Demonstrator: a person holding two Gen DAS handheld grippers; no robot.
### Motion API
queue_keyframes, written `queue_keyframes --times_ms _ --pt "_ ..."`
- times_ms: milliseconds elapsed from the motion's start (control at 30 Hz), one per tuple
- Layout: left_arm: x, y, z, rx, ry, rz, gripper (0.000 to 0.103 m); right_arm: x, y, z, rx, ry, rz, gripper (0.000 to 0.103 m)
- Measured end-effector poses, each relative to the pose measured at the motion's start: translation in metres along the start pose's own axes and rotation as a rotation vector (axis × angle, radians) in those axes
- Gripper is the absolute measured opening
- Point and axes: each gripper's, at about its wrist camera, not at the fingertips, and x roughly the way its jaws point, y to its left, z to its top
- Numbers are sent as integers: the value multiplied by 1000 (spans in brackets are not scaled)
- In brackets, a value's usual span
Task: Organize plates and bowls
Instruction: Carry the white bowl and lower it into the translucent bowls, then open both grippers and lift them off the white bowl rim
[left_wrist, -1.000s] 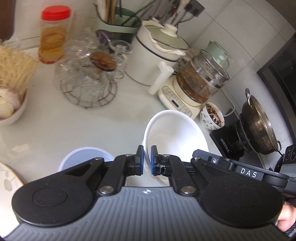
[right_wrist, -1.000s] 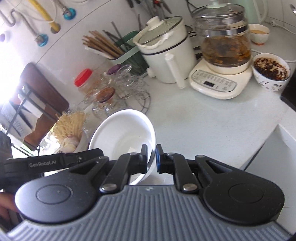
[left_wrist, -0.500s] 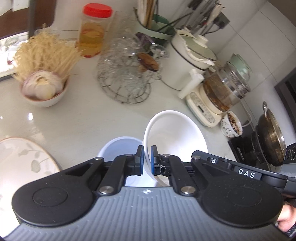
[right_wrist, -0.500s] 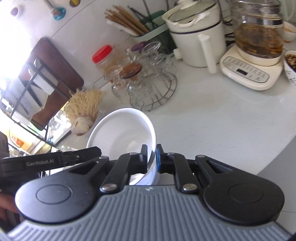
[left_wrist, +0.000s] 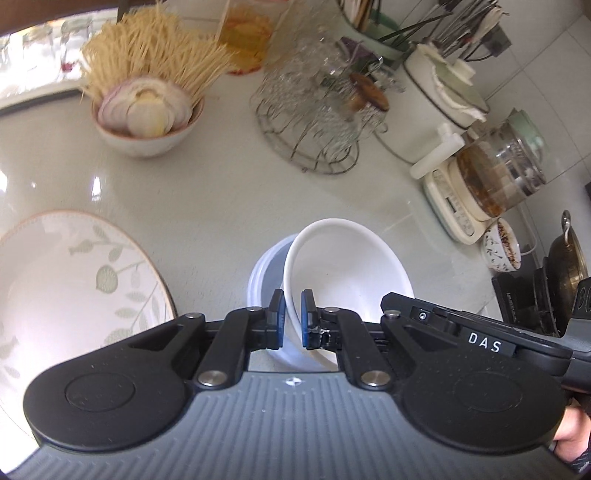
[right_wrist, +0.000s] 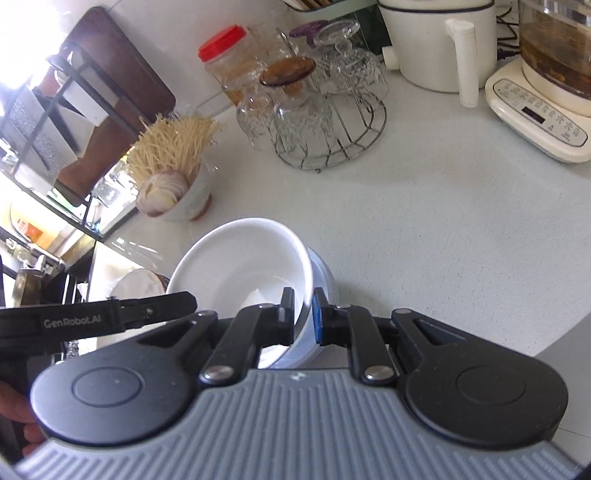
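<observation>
The white bowl (left_wrist: 351, 266) was pinched by its rim at two sides: left gripper (left_wrist: 291, 319) and right gripper (right_wrist: 303, 317) each stood narrow, pads clamped on the wall. It sat tilted over a pale blue bowl (left_wrist: 264, 273) on the countertop (left_wrist: 207, 195), apparently partly nested. A leaf-patterned plate (left_wrist: 74, 280) lay nearby.
</observation>
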Motion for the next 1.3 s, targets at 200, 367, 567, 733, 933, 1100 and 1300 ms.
queue_keyframes --times_ms 200,367,567,733,933,1100,1300 --pt "11 3 -7 6 19 36 8 12 -2 -7 -4 28 -7 14" --pt "15 3 -10 1 27 51 9 14 -3 -9 -14 20 -7 13" --pt "16 2 -8 5 33 71 25 8 -3 -6 -15 1 -20 14" --pt "7 3 -8 10 8 87 43 1 -7 -4 1 -26 18 38" --pt "4 11 -7 -4 -4 103 49 5 -11 -2 12 -41 18 61" --pt "9 16 -5 -4 4 96 51 15 -20 -7 66 -17 34 70" --pt "24 16 -4 5 24 78 51 33 -30 -17 137 33 55 70"
